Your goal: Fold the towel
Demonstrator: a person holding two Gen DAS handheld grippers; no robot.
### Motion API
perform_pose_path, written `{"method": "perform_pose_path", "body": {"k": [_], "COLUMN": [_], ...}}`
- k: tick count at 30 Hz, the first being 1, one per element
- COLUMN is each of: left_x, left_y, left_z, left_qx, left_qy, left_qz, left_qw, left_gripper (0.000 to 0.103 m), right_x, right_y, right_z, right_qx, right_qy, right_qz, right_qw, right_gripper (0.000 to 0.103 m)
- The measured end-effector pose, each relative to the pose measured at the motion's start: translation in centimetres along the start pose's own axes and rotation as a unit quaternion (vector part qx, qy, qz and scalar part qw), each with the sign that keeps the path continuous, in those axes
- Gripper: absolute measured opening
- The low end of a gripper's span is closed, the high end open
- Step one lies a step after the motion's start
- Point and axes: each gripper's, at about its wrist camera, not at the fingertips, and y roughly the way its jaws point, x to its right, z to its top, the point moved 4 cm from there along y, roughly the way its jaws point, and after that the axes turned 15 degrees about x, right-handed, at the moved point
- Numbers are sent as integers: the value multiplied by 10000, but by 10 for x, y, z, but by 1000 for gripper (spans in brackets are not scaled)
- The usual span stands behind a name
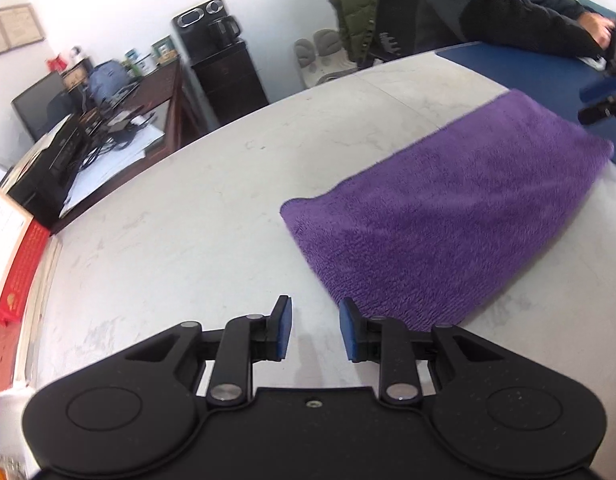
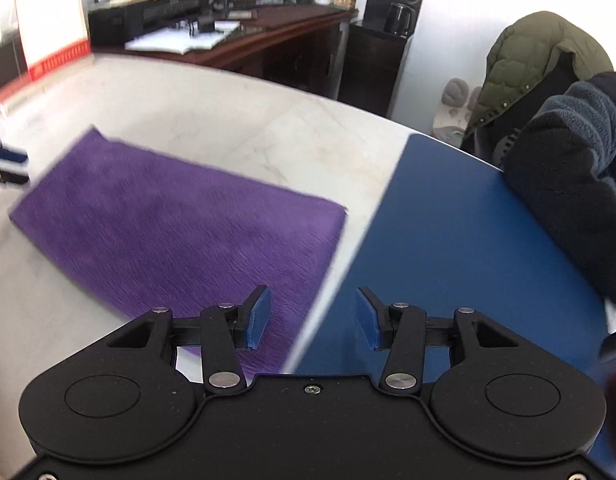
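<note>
A pale marbled table fills the middle of both wrist views, curving away toward an office wall; across its right-hand part lies a blue mat, its straight edge running from lower centre to upper right in the right wrist view; a purple towel, folded into a thick oblong, lies flat on the bare stone just beside that mat, at centre right in the left wrist view and centre left in the right wrist view, blurred at its far corners; a person in a dark fleece jacket sits at the upper right, forearm resting on the mat; a dark wooden desk with papers and a black water dispenser stand behind the table; the left gripper occupies the bottom centre of its view, blue-padded jaws parted over the table at the towel's near corner, gripping nothing; the right gripper, likewise at bottom centre, stands with jaws spread wide and empty, straddling the line where towel and mat nearly meet.
</note>
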Motion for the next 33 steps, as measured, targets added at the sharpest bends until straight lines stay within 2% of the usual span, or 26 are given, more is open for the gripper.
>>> {"method": "perform_pose_path", "body": {"k": [4,8,9,10,12,13,14,19,22,27,33], "left_x": [14,28,31,32,34,35,35,38,42,46,53], "left_y": [-2,-3,-4,-7,-15,-18,-22,-45,-59,-80,-98], "left_z": [24,40,43,46,52,53,55,60,61,62,61], "left_qx": [-19,-104,-118,-114,-114,-118,-130,-156,-149,-164,-123], "left_qy": [-432,-831,-905,-987,-1217,-1288,-1388,-1579,-1522,-1515,-1632], "left_qz": [28,19,57,109,282,332,382,619,738,881,890], "left_qw": [9991,9965,9958,9950,9921,9910,9895,9854,9855,9844,9825], "left_gripper": [28,32,37,43,51,56,59,74,76,83,85], "right_x": [-15,-34,-36,-39,-46,-49,-51,-60,-63,-64,-70], "right_y": [-3,-1,-1,-1,-4,-7,-11,-26,-34,-53,-74], "right_z": [11,19,21,23,27,28,30,28,27,31,34], "right_qx": [149,214,208,209,270,311,321,332,313,420,658], "right_qy": [856,1034,1045,1059,1112,1121,1135,1263,1331,1769,1699], "right_qz": [463,547,542,533,485,480,488,523,473,651,466], "right_qw": [9951,9929,9928,9927,9922,9920,9918,9901,9895,9812,9822], "right_gripper": [48,56,61,74,91,98,100,103,103,103,103]}}
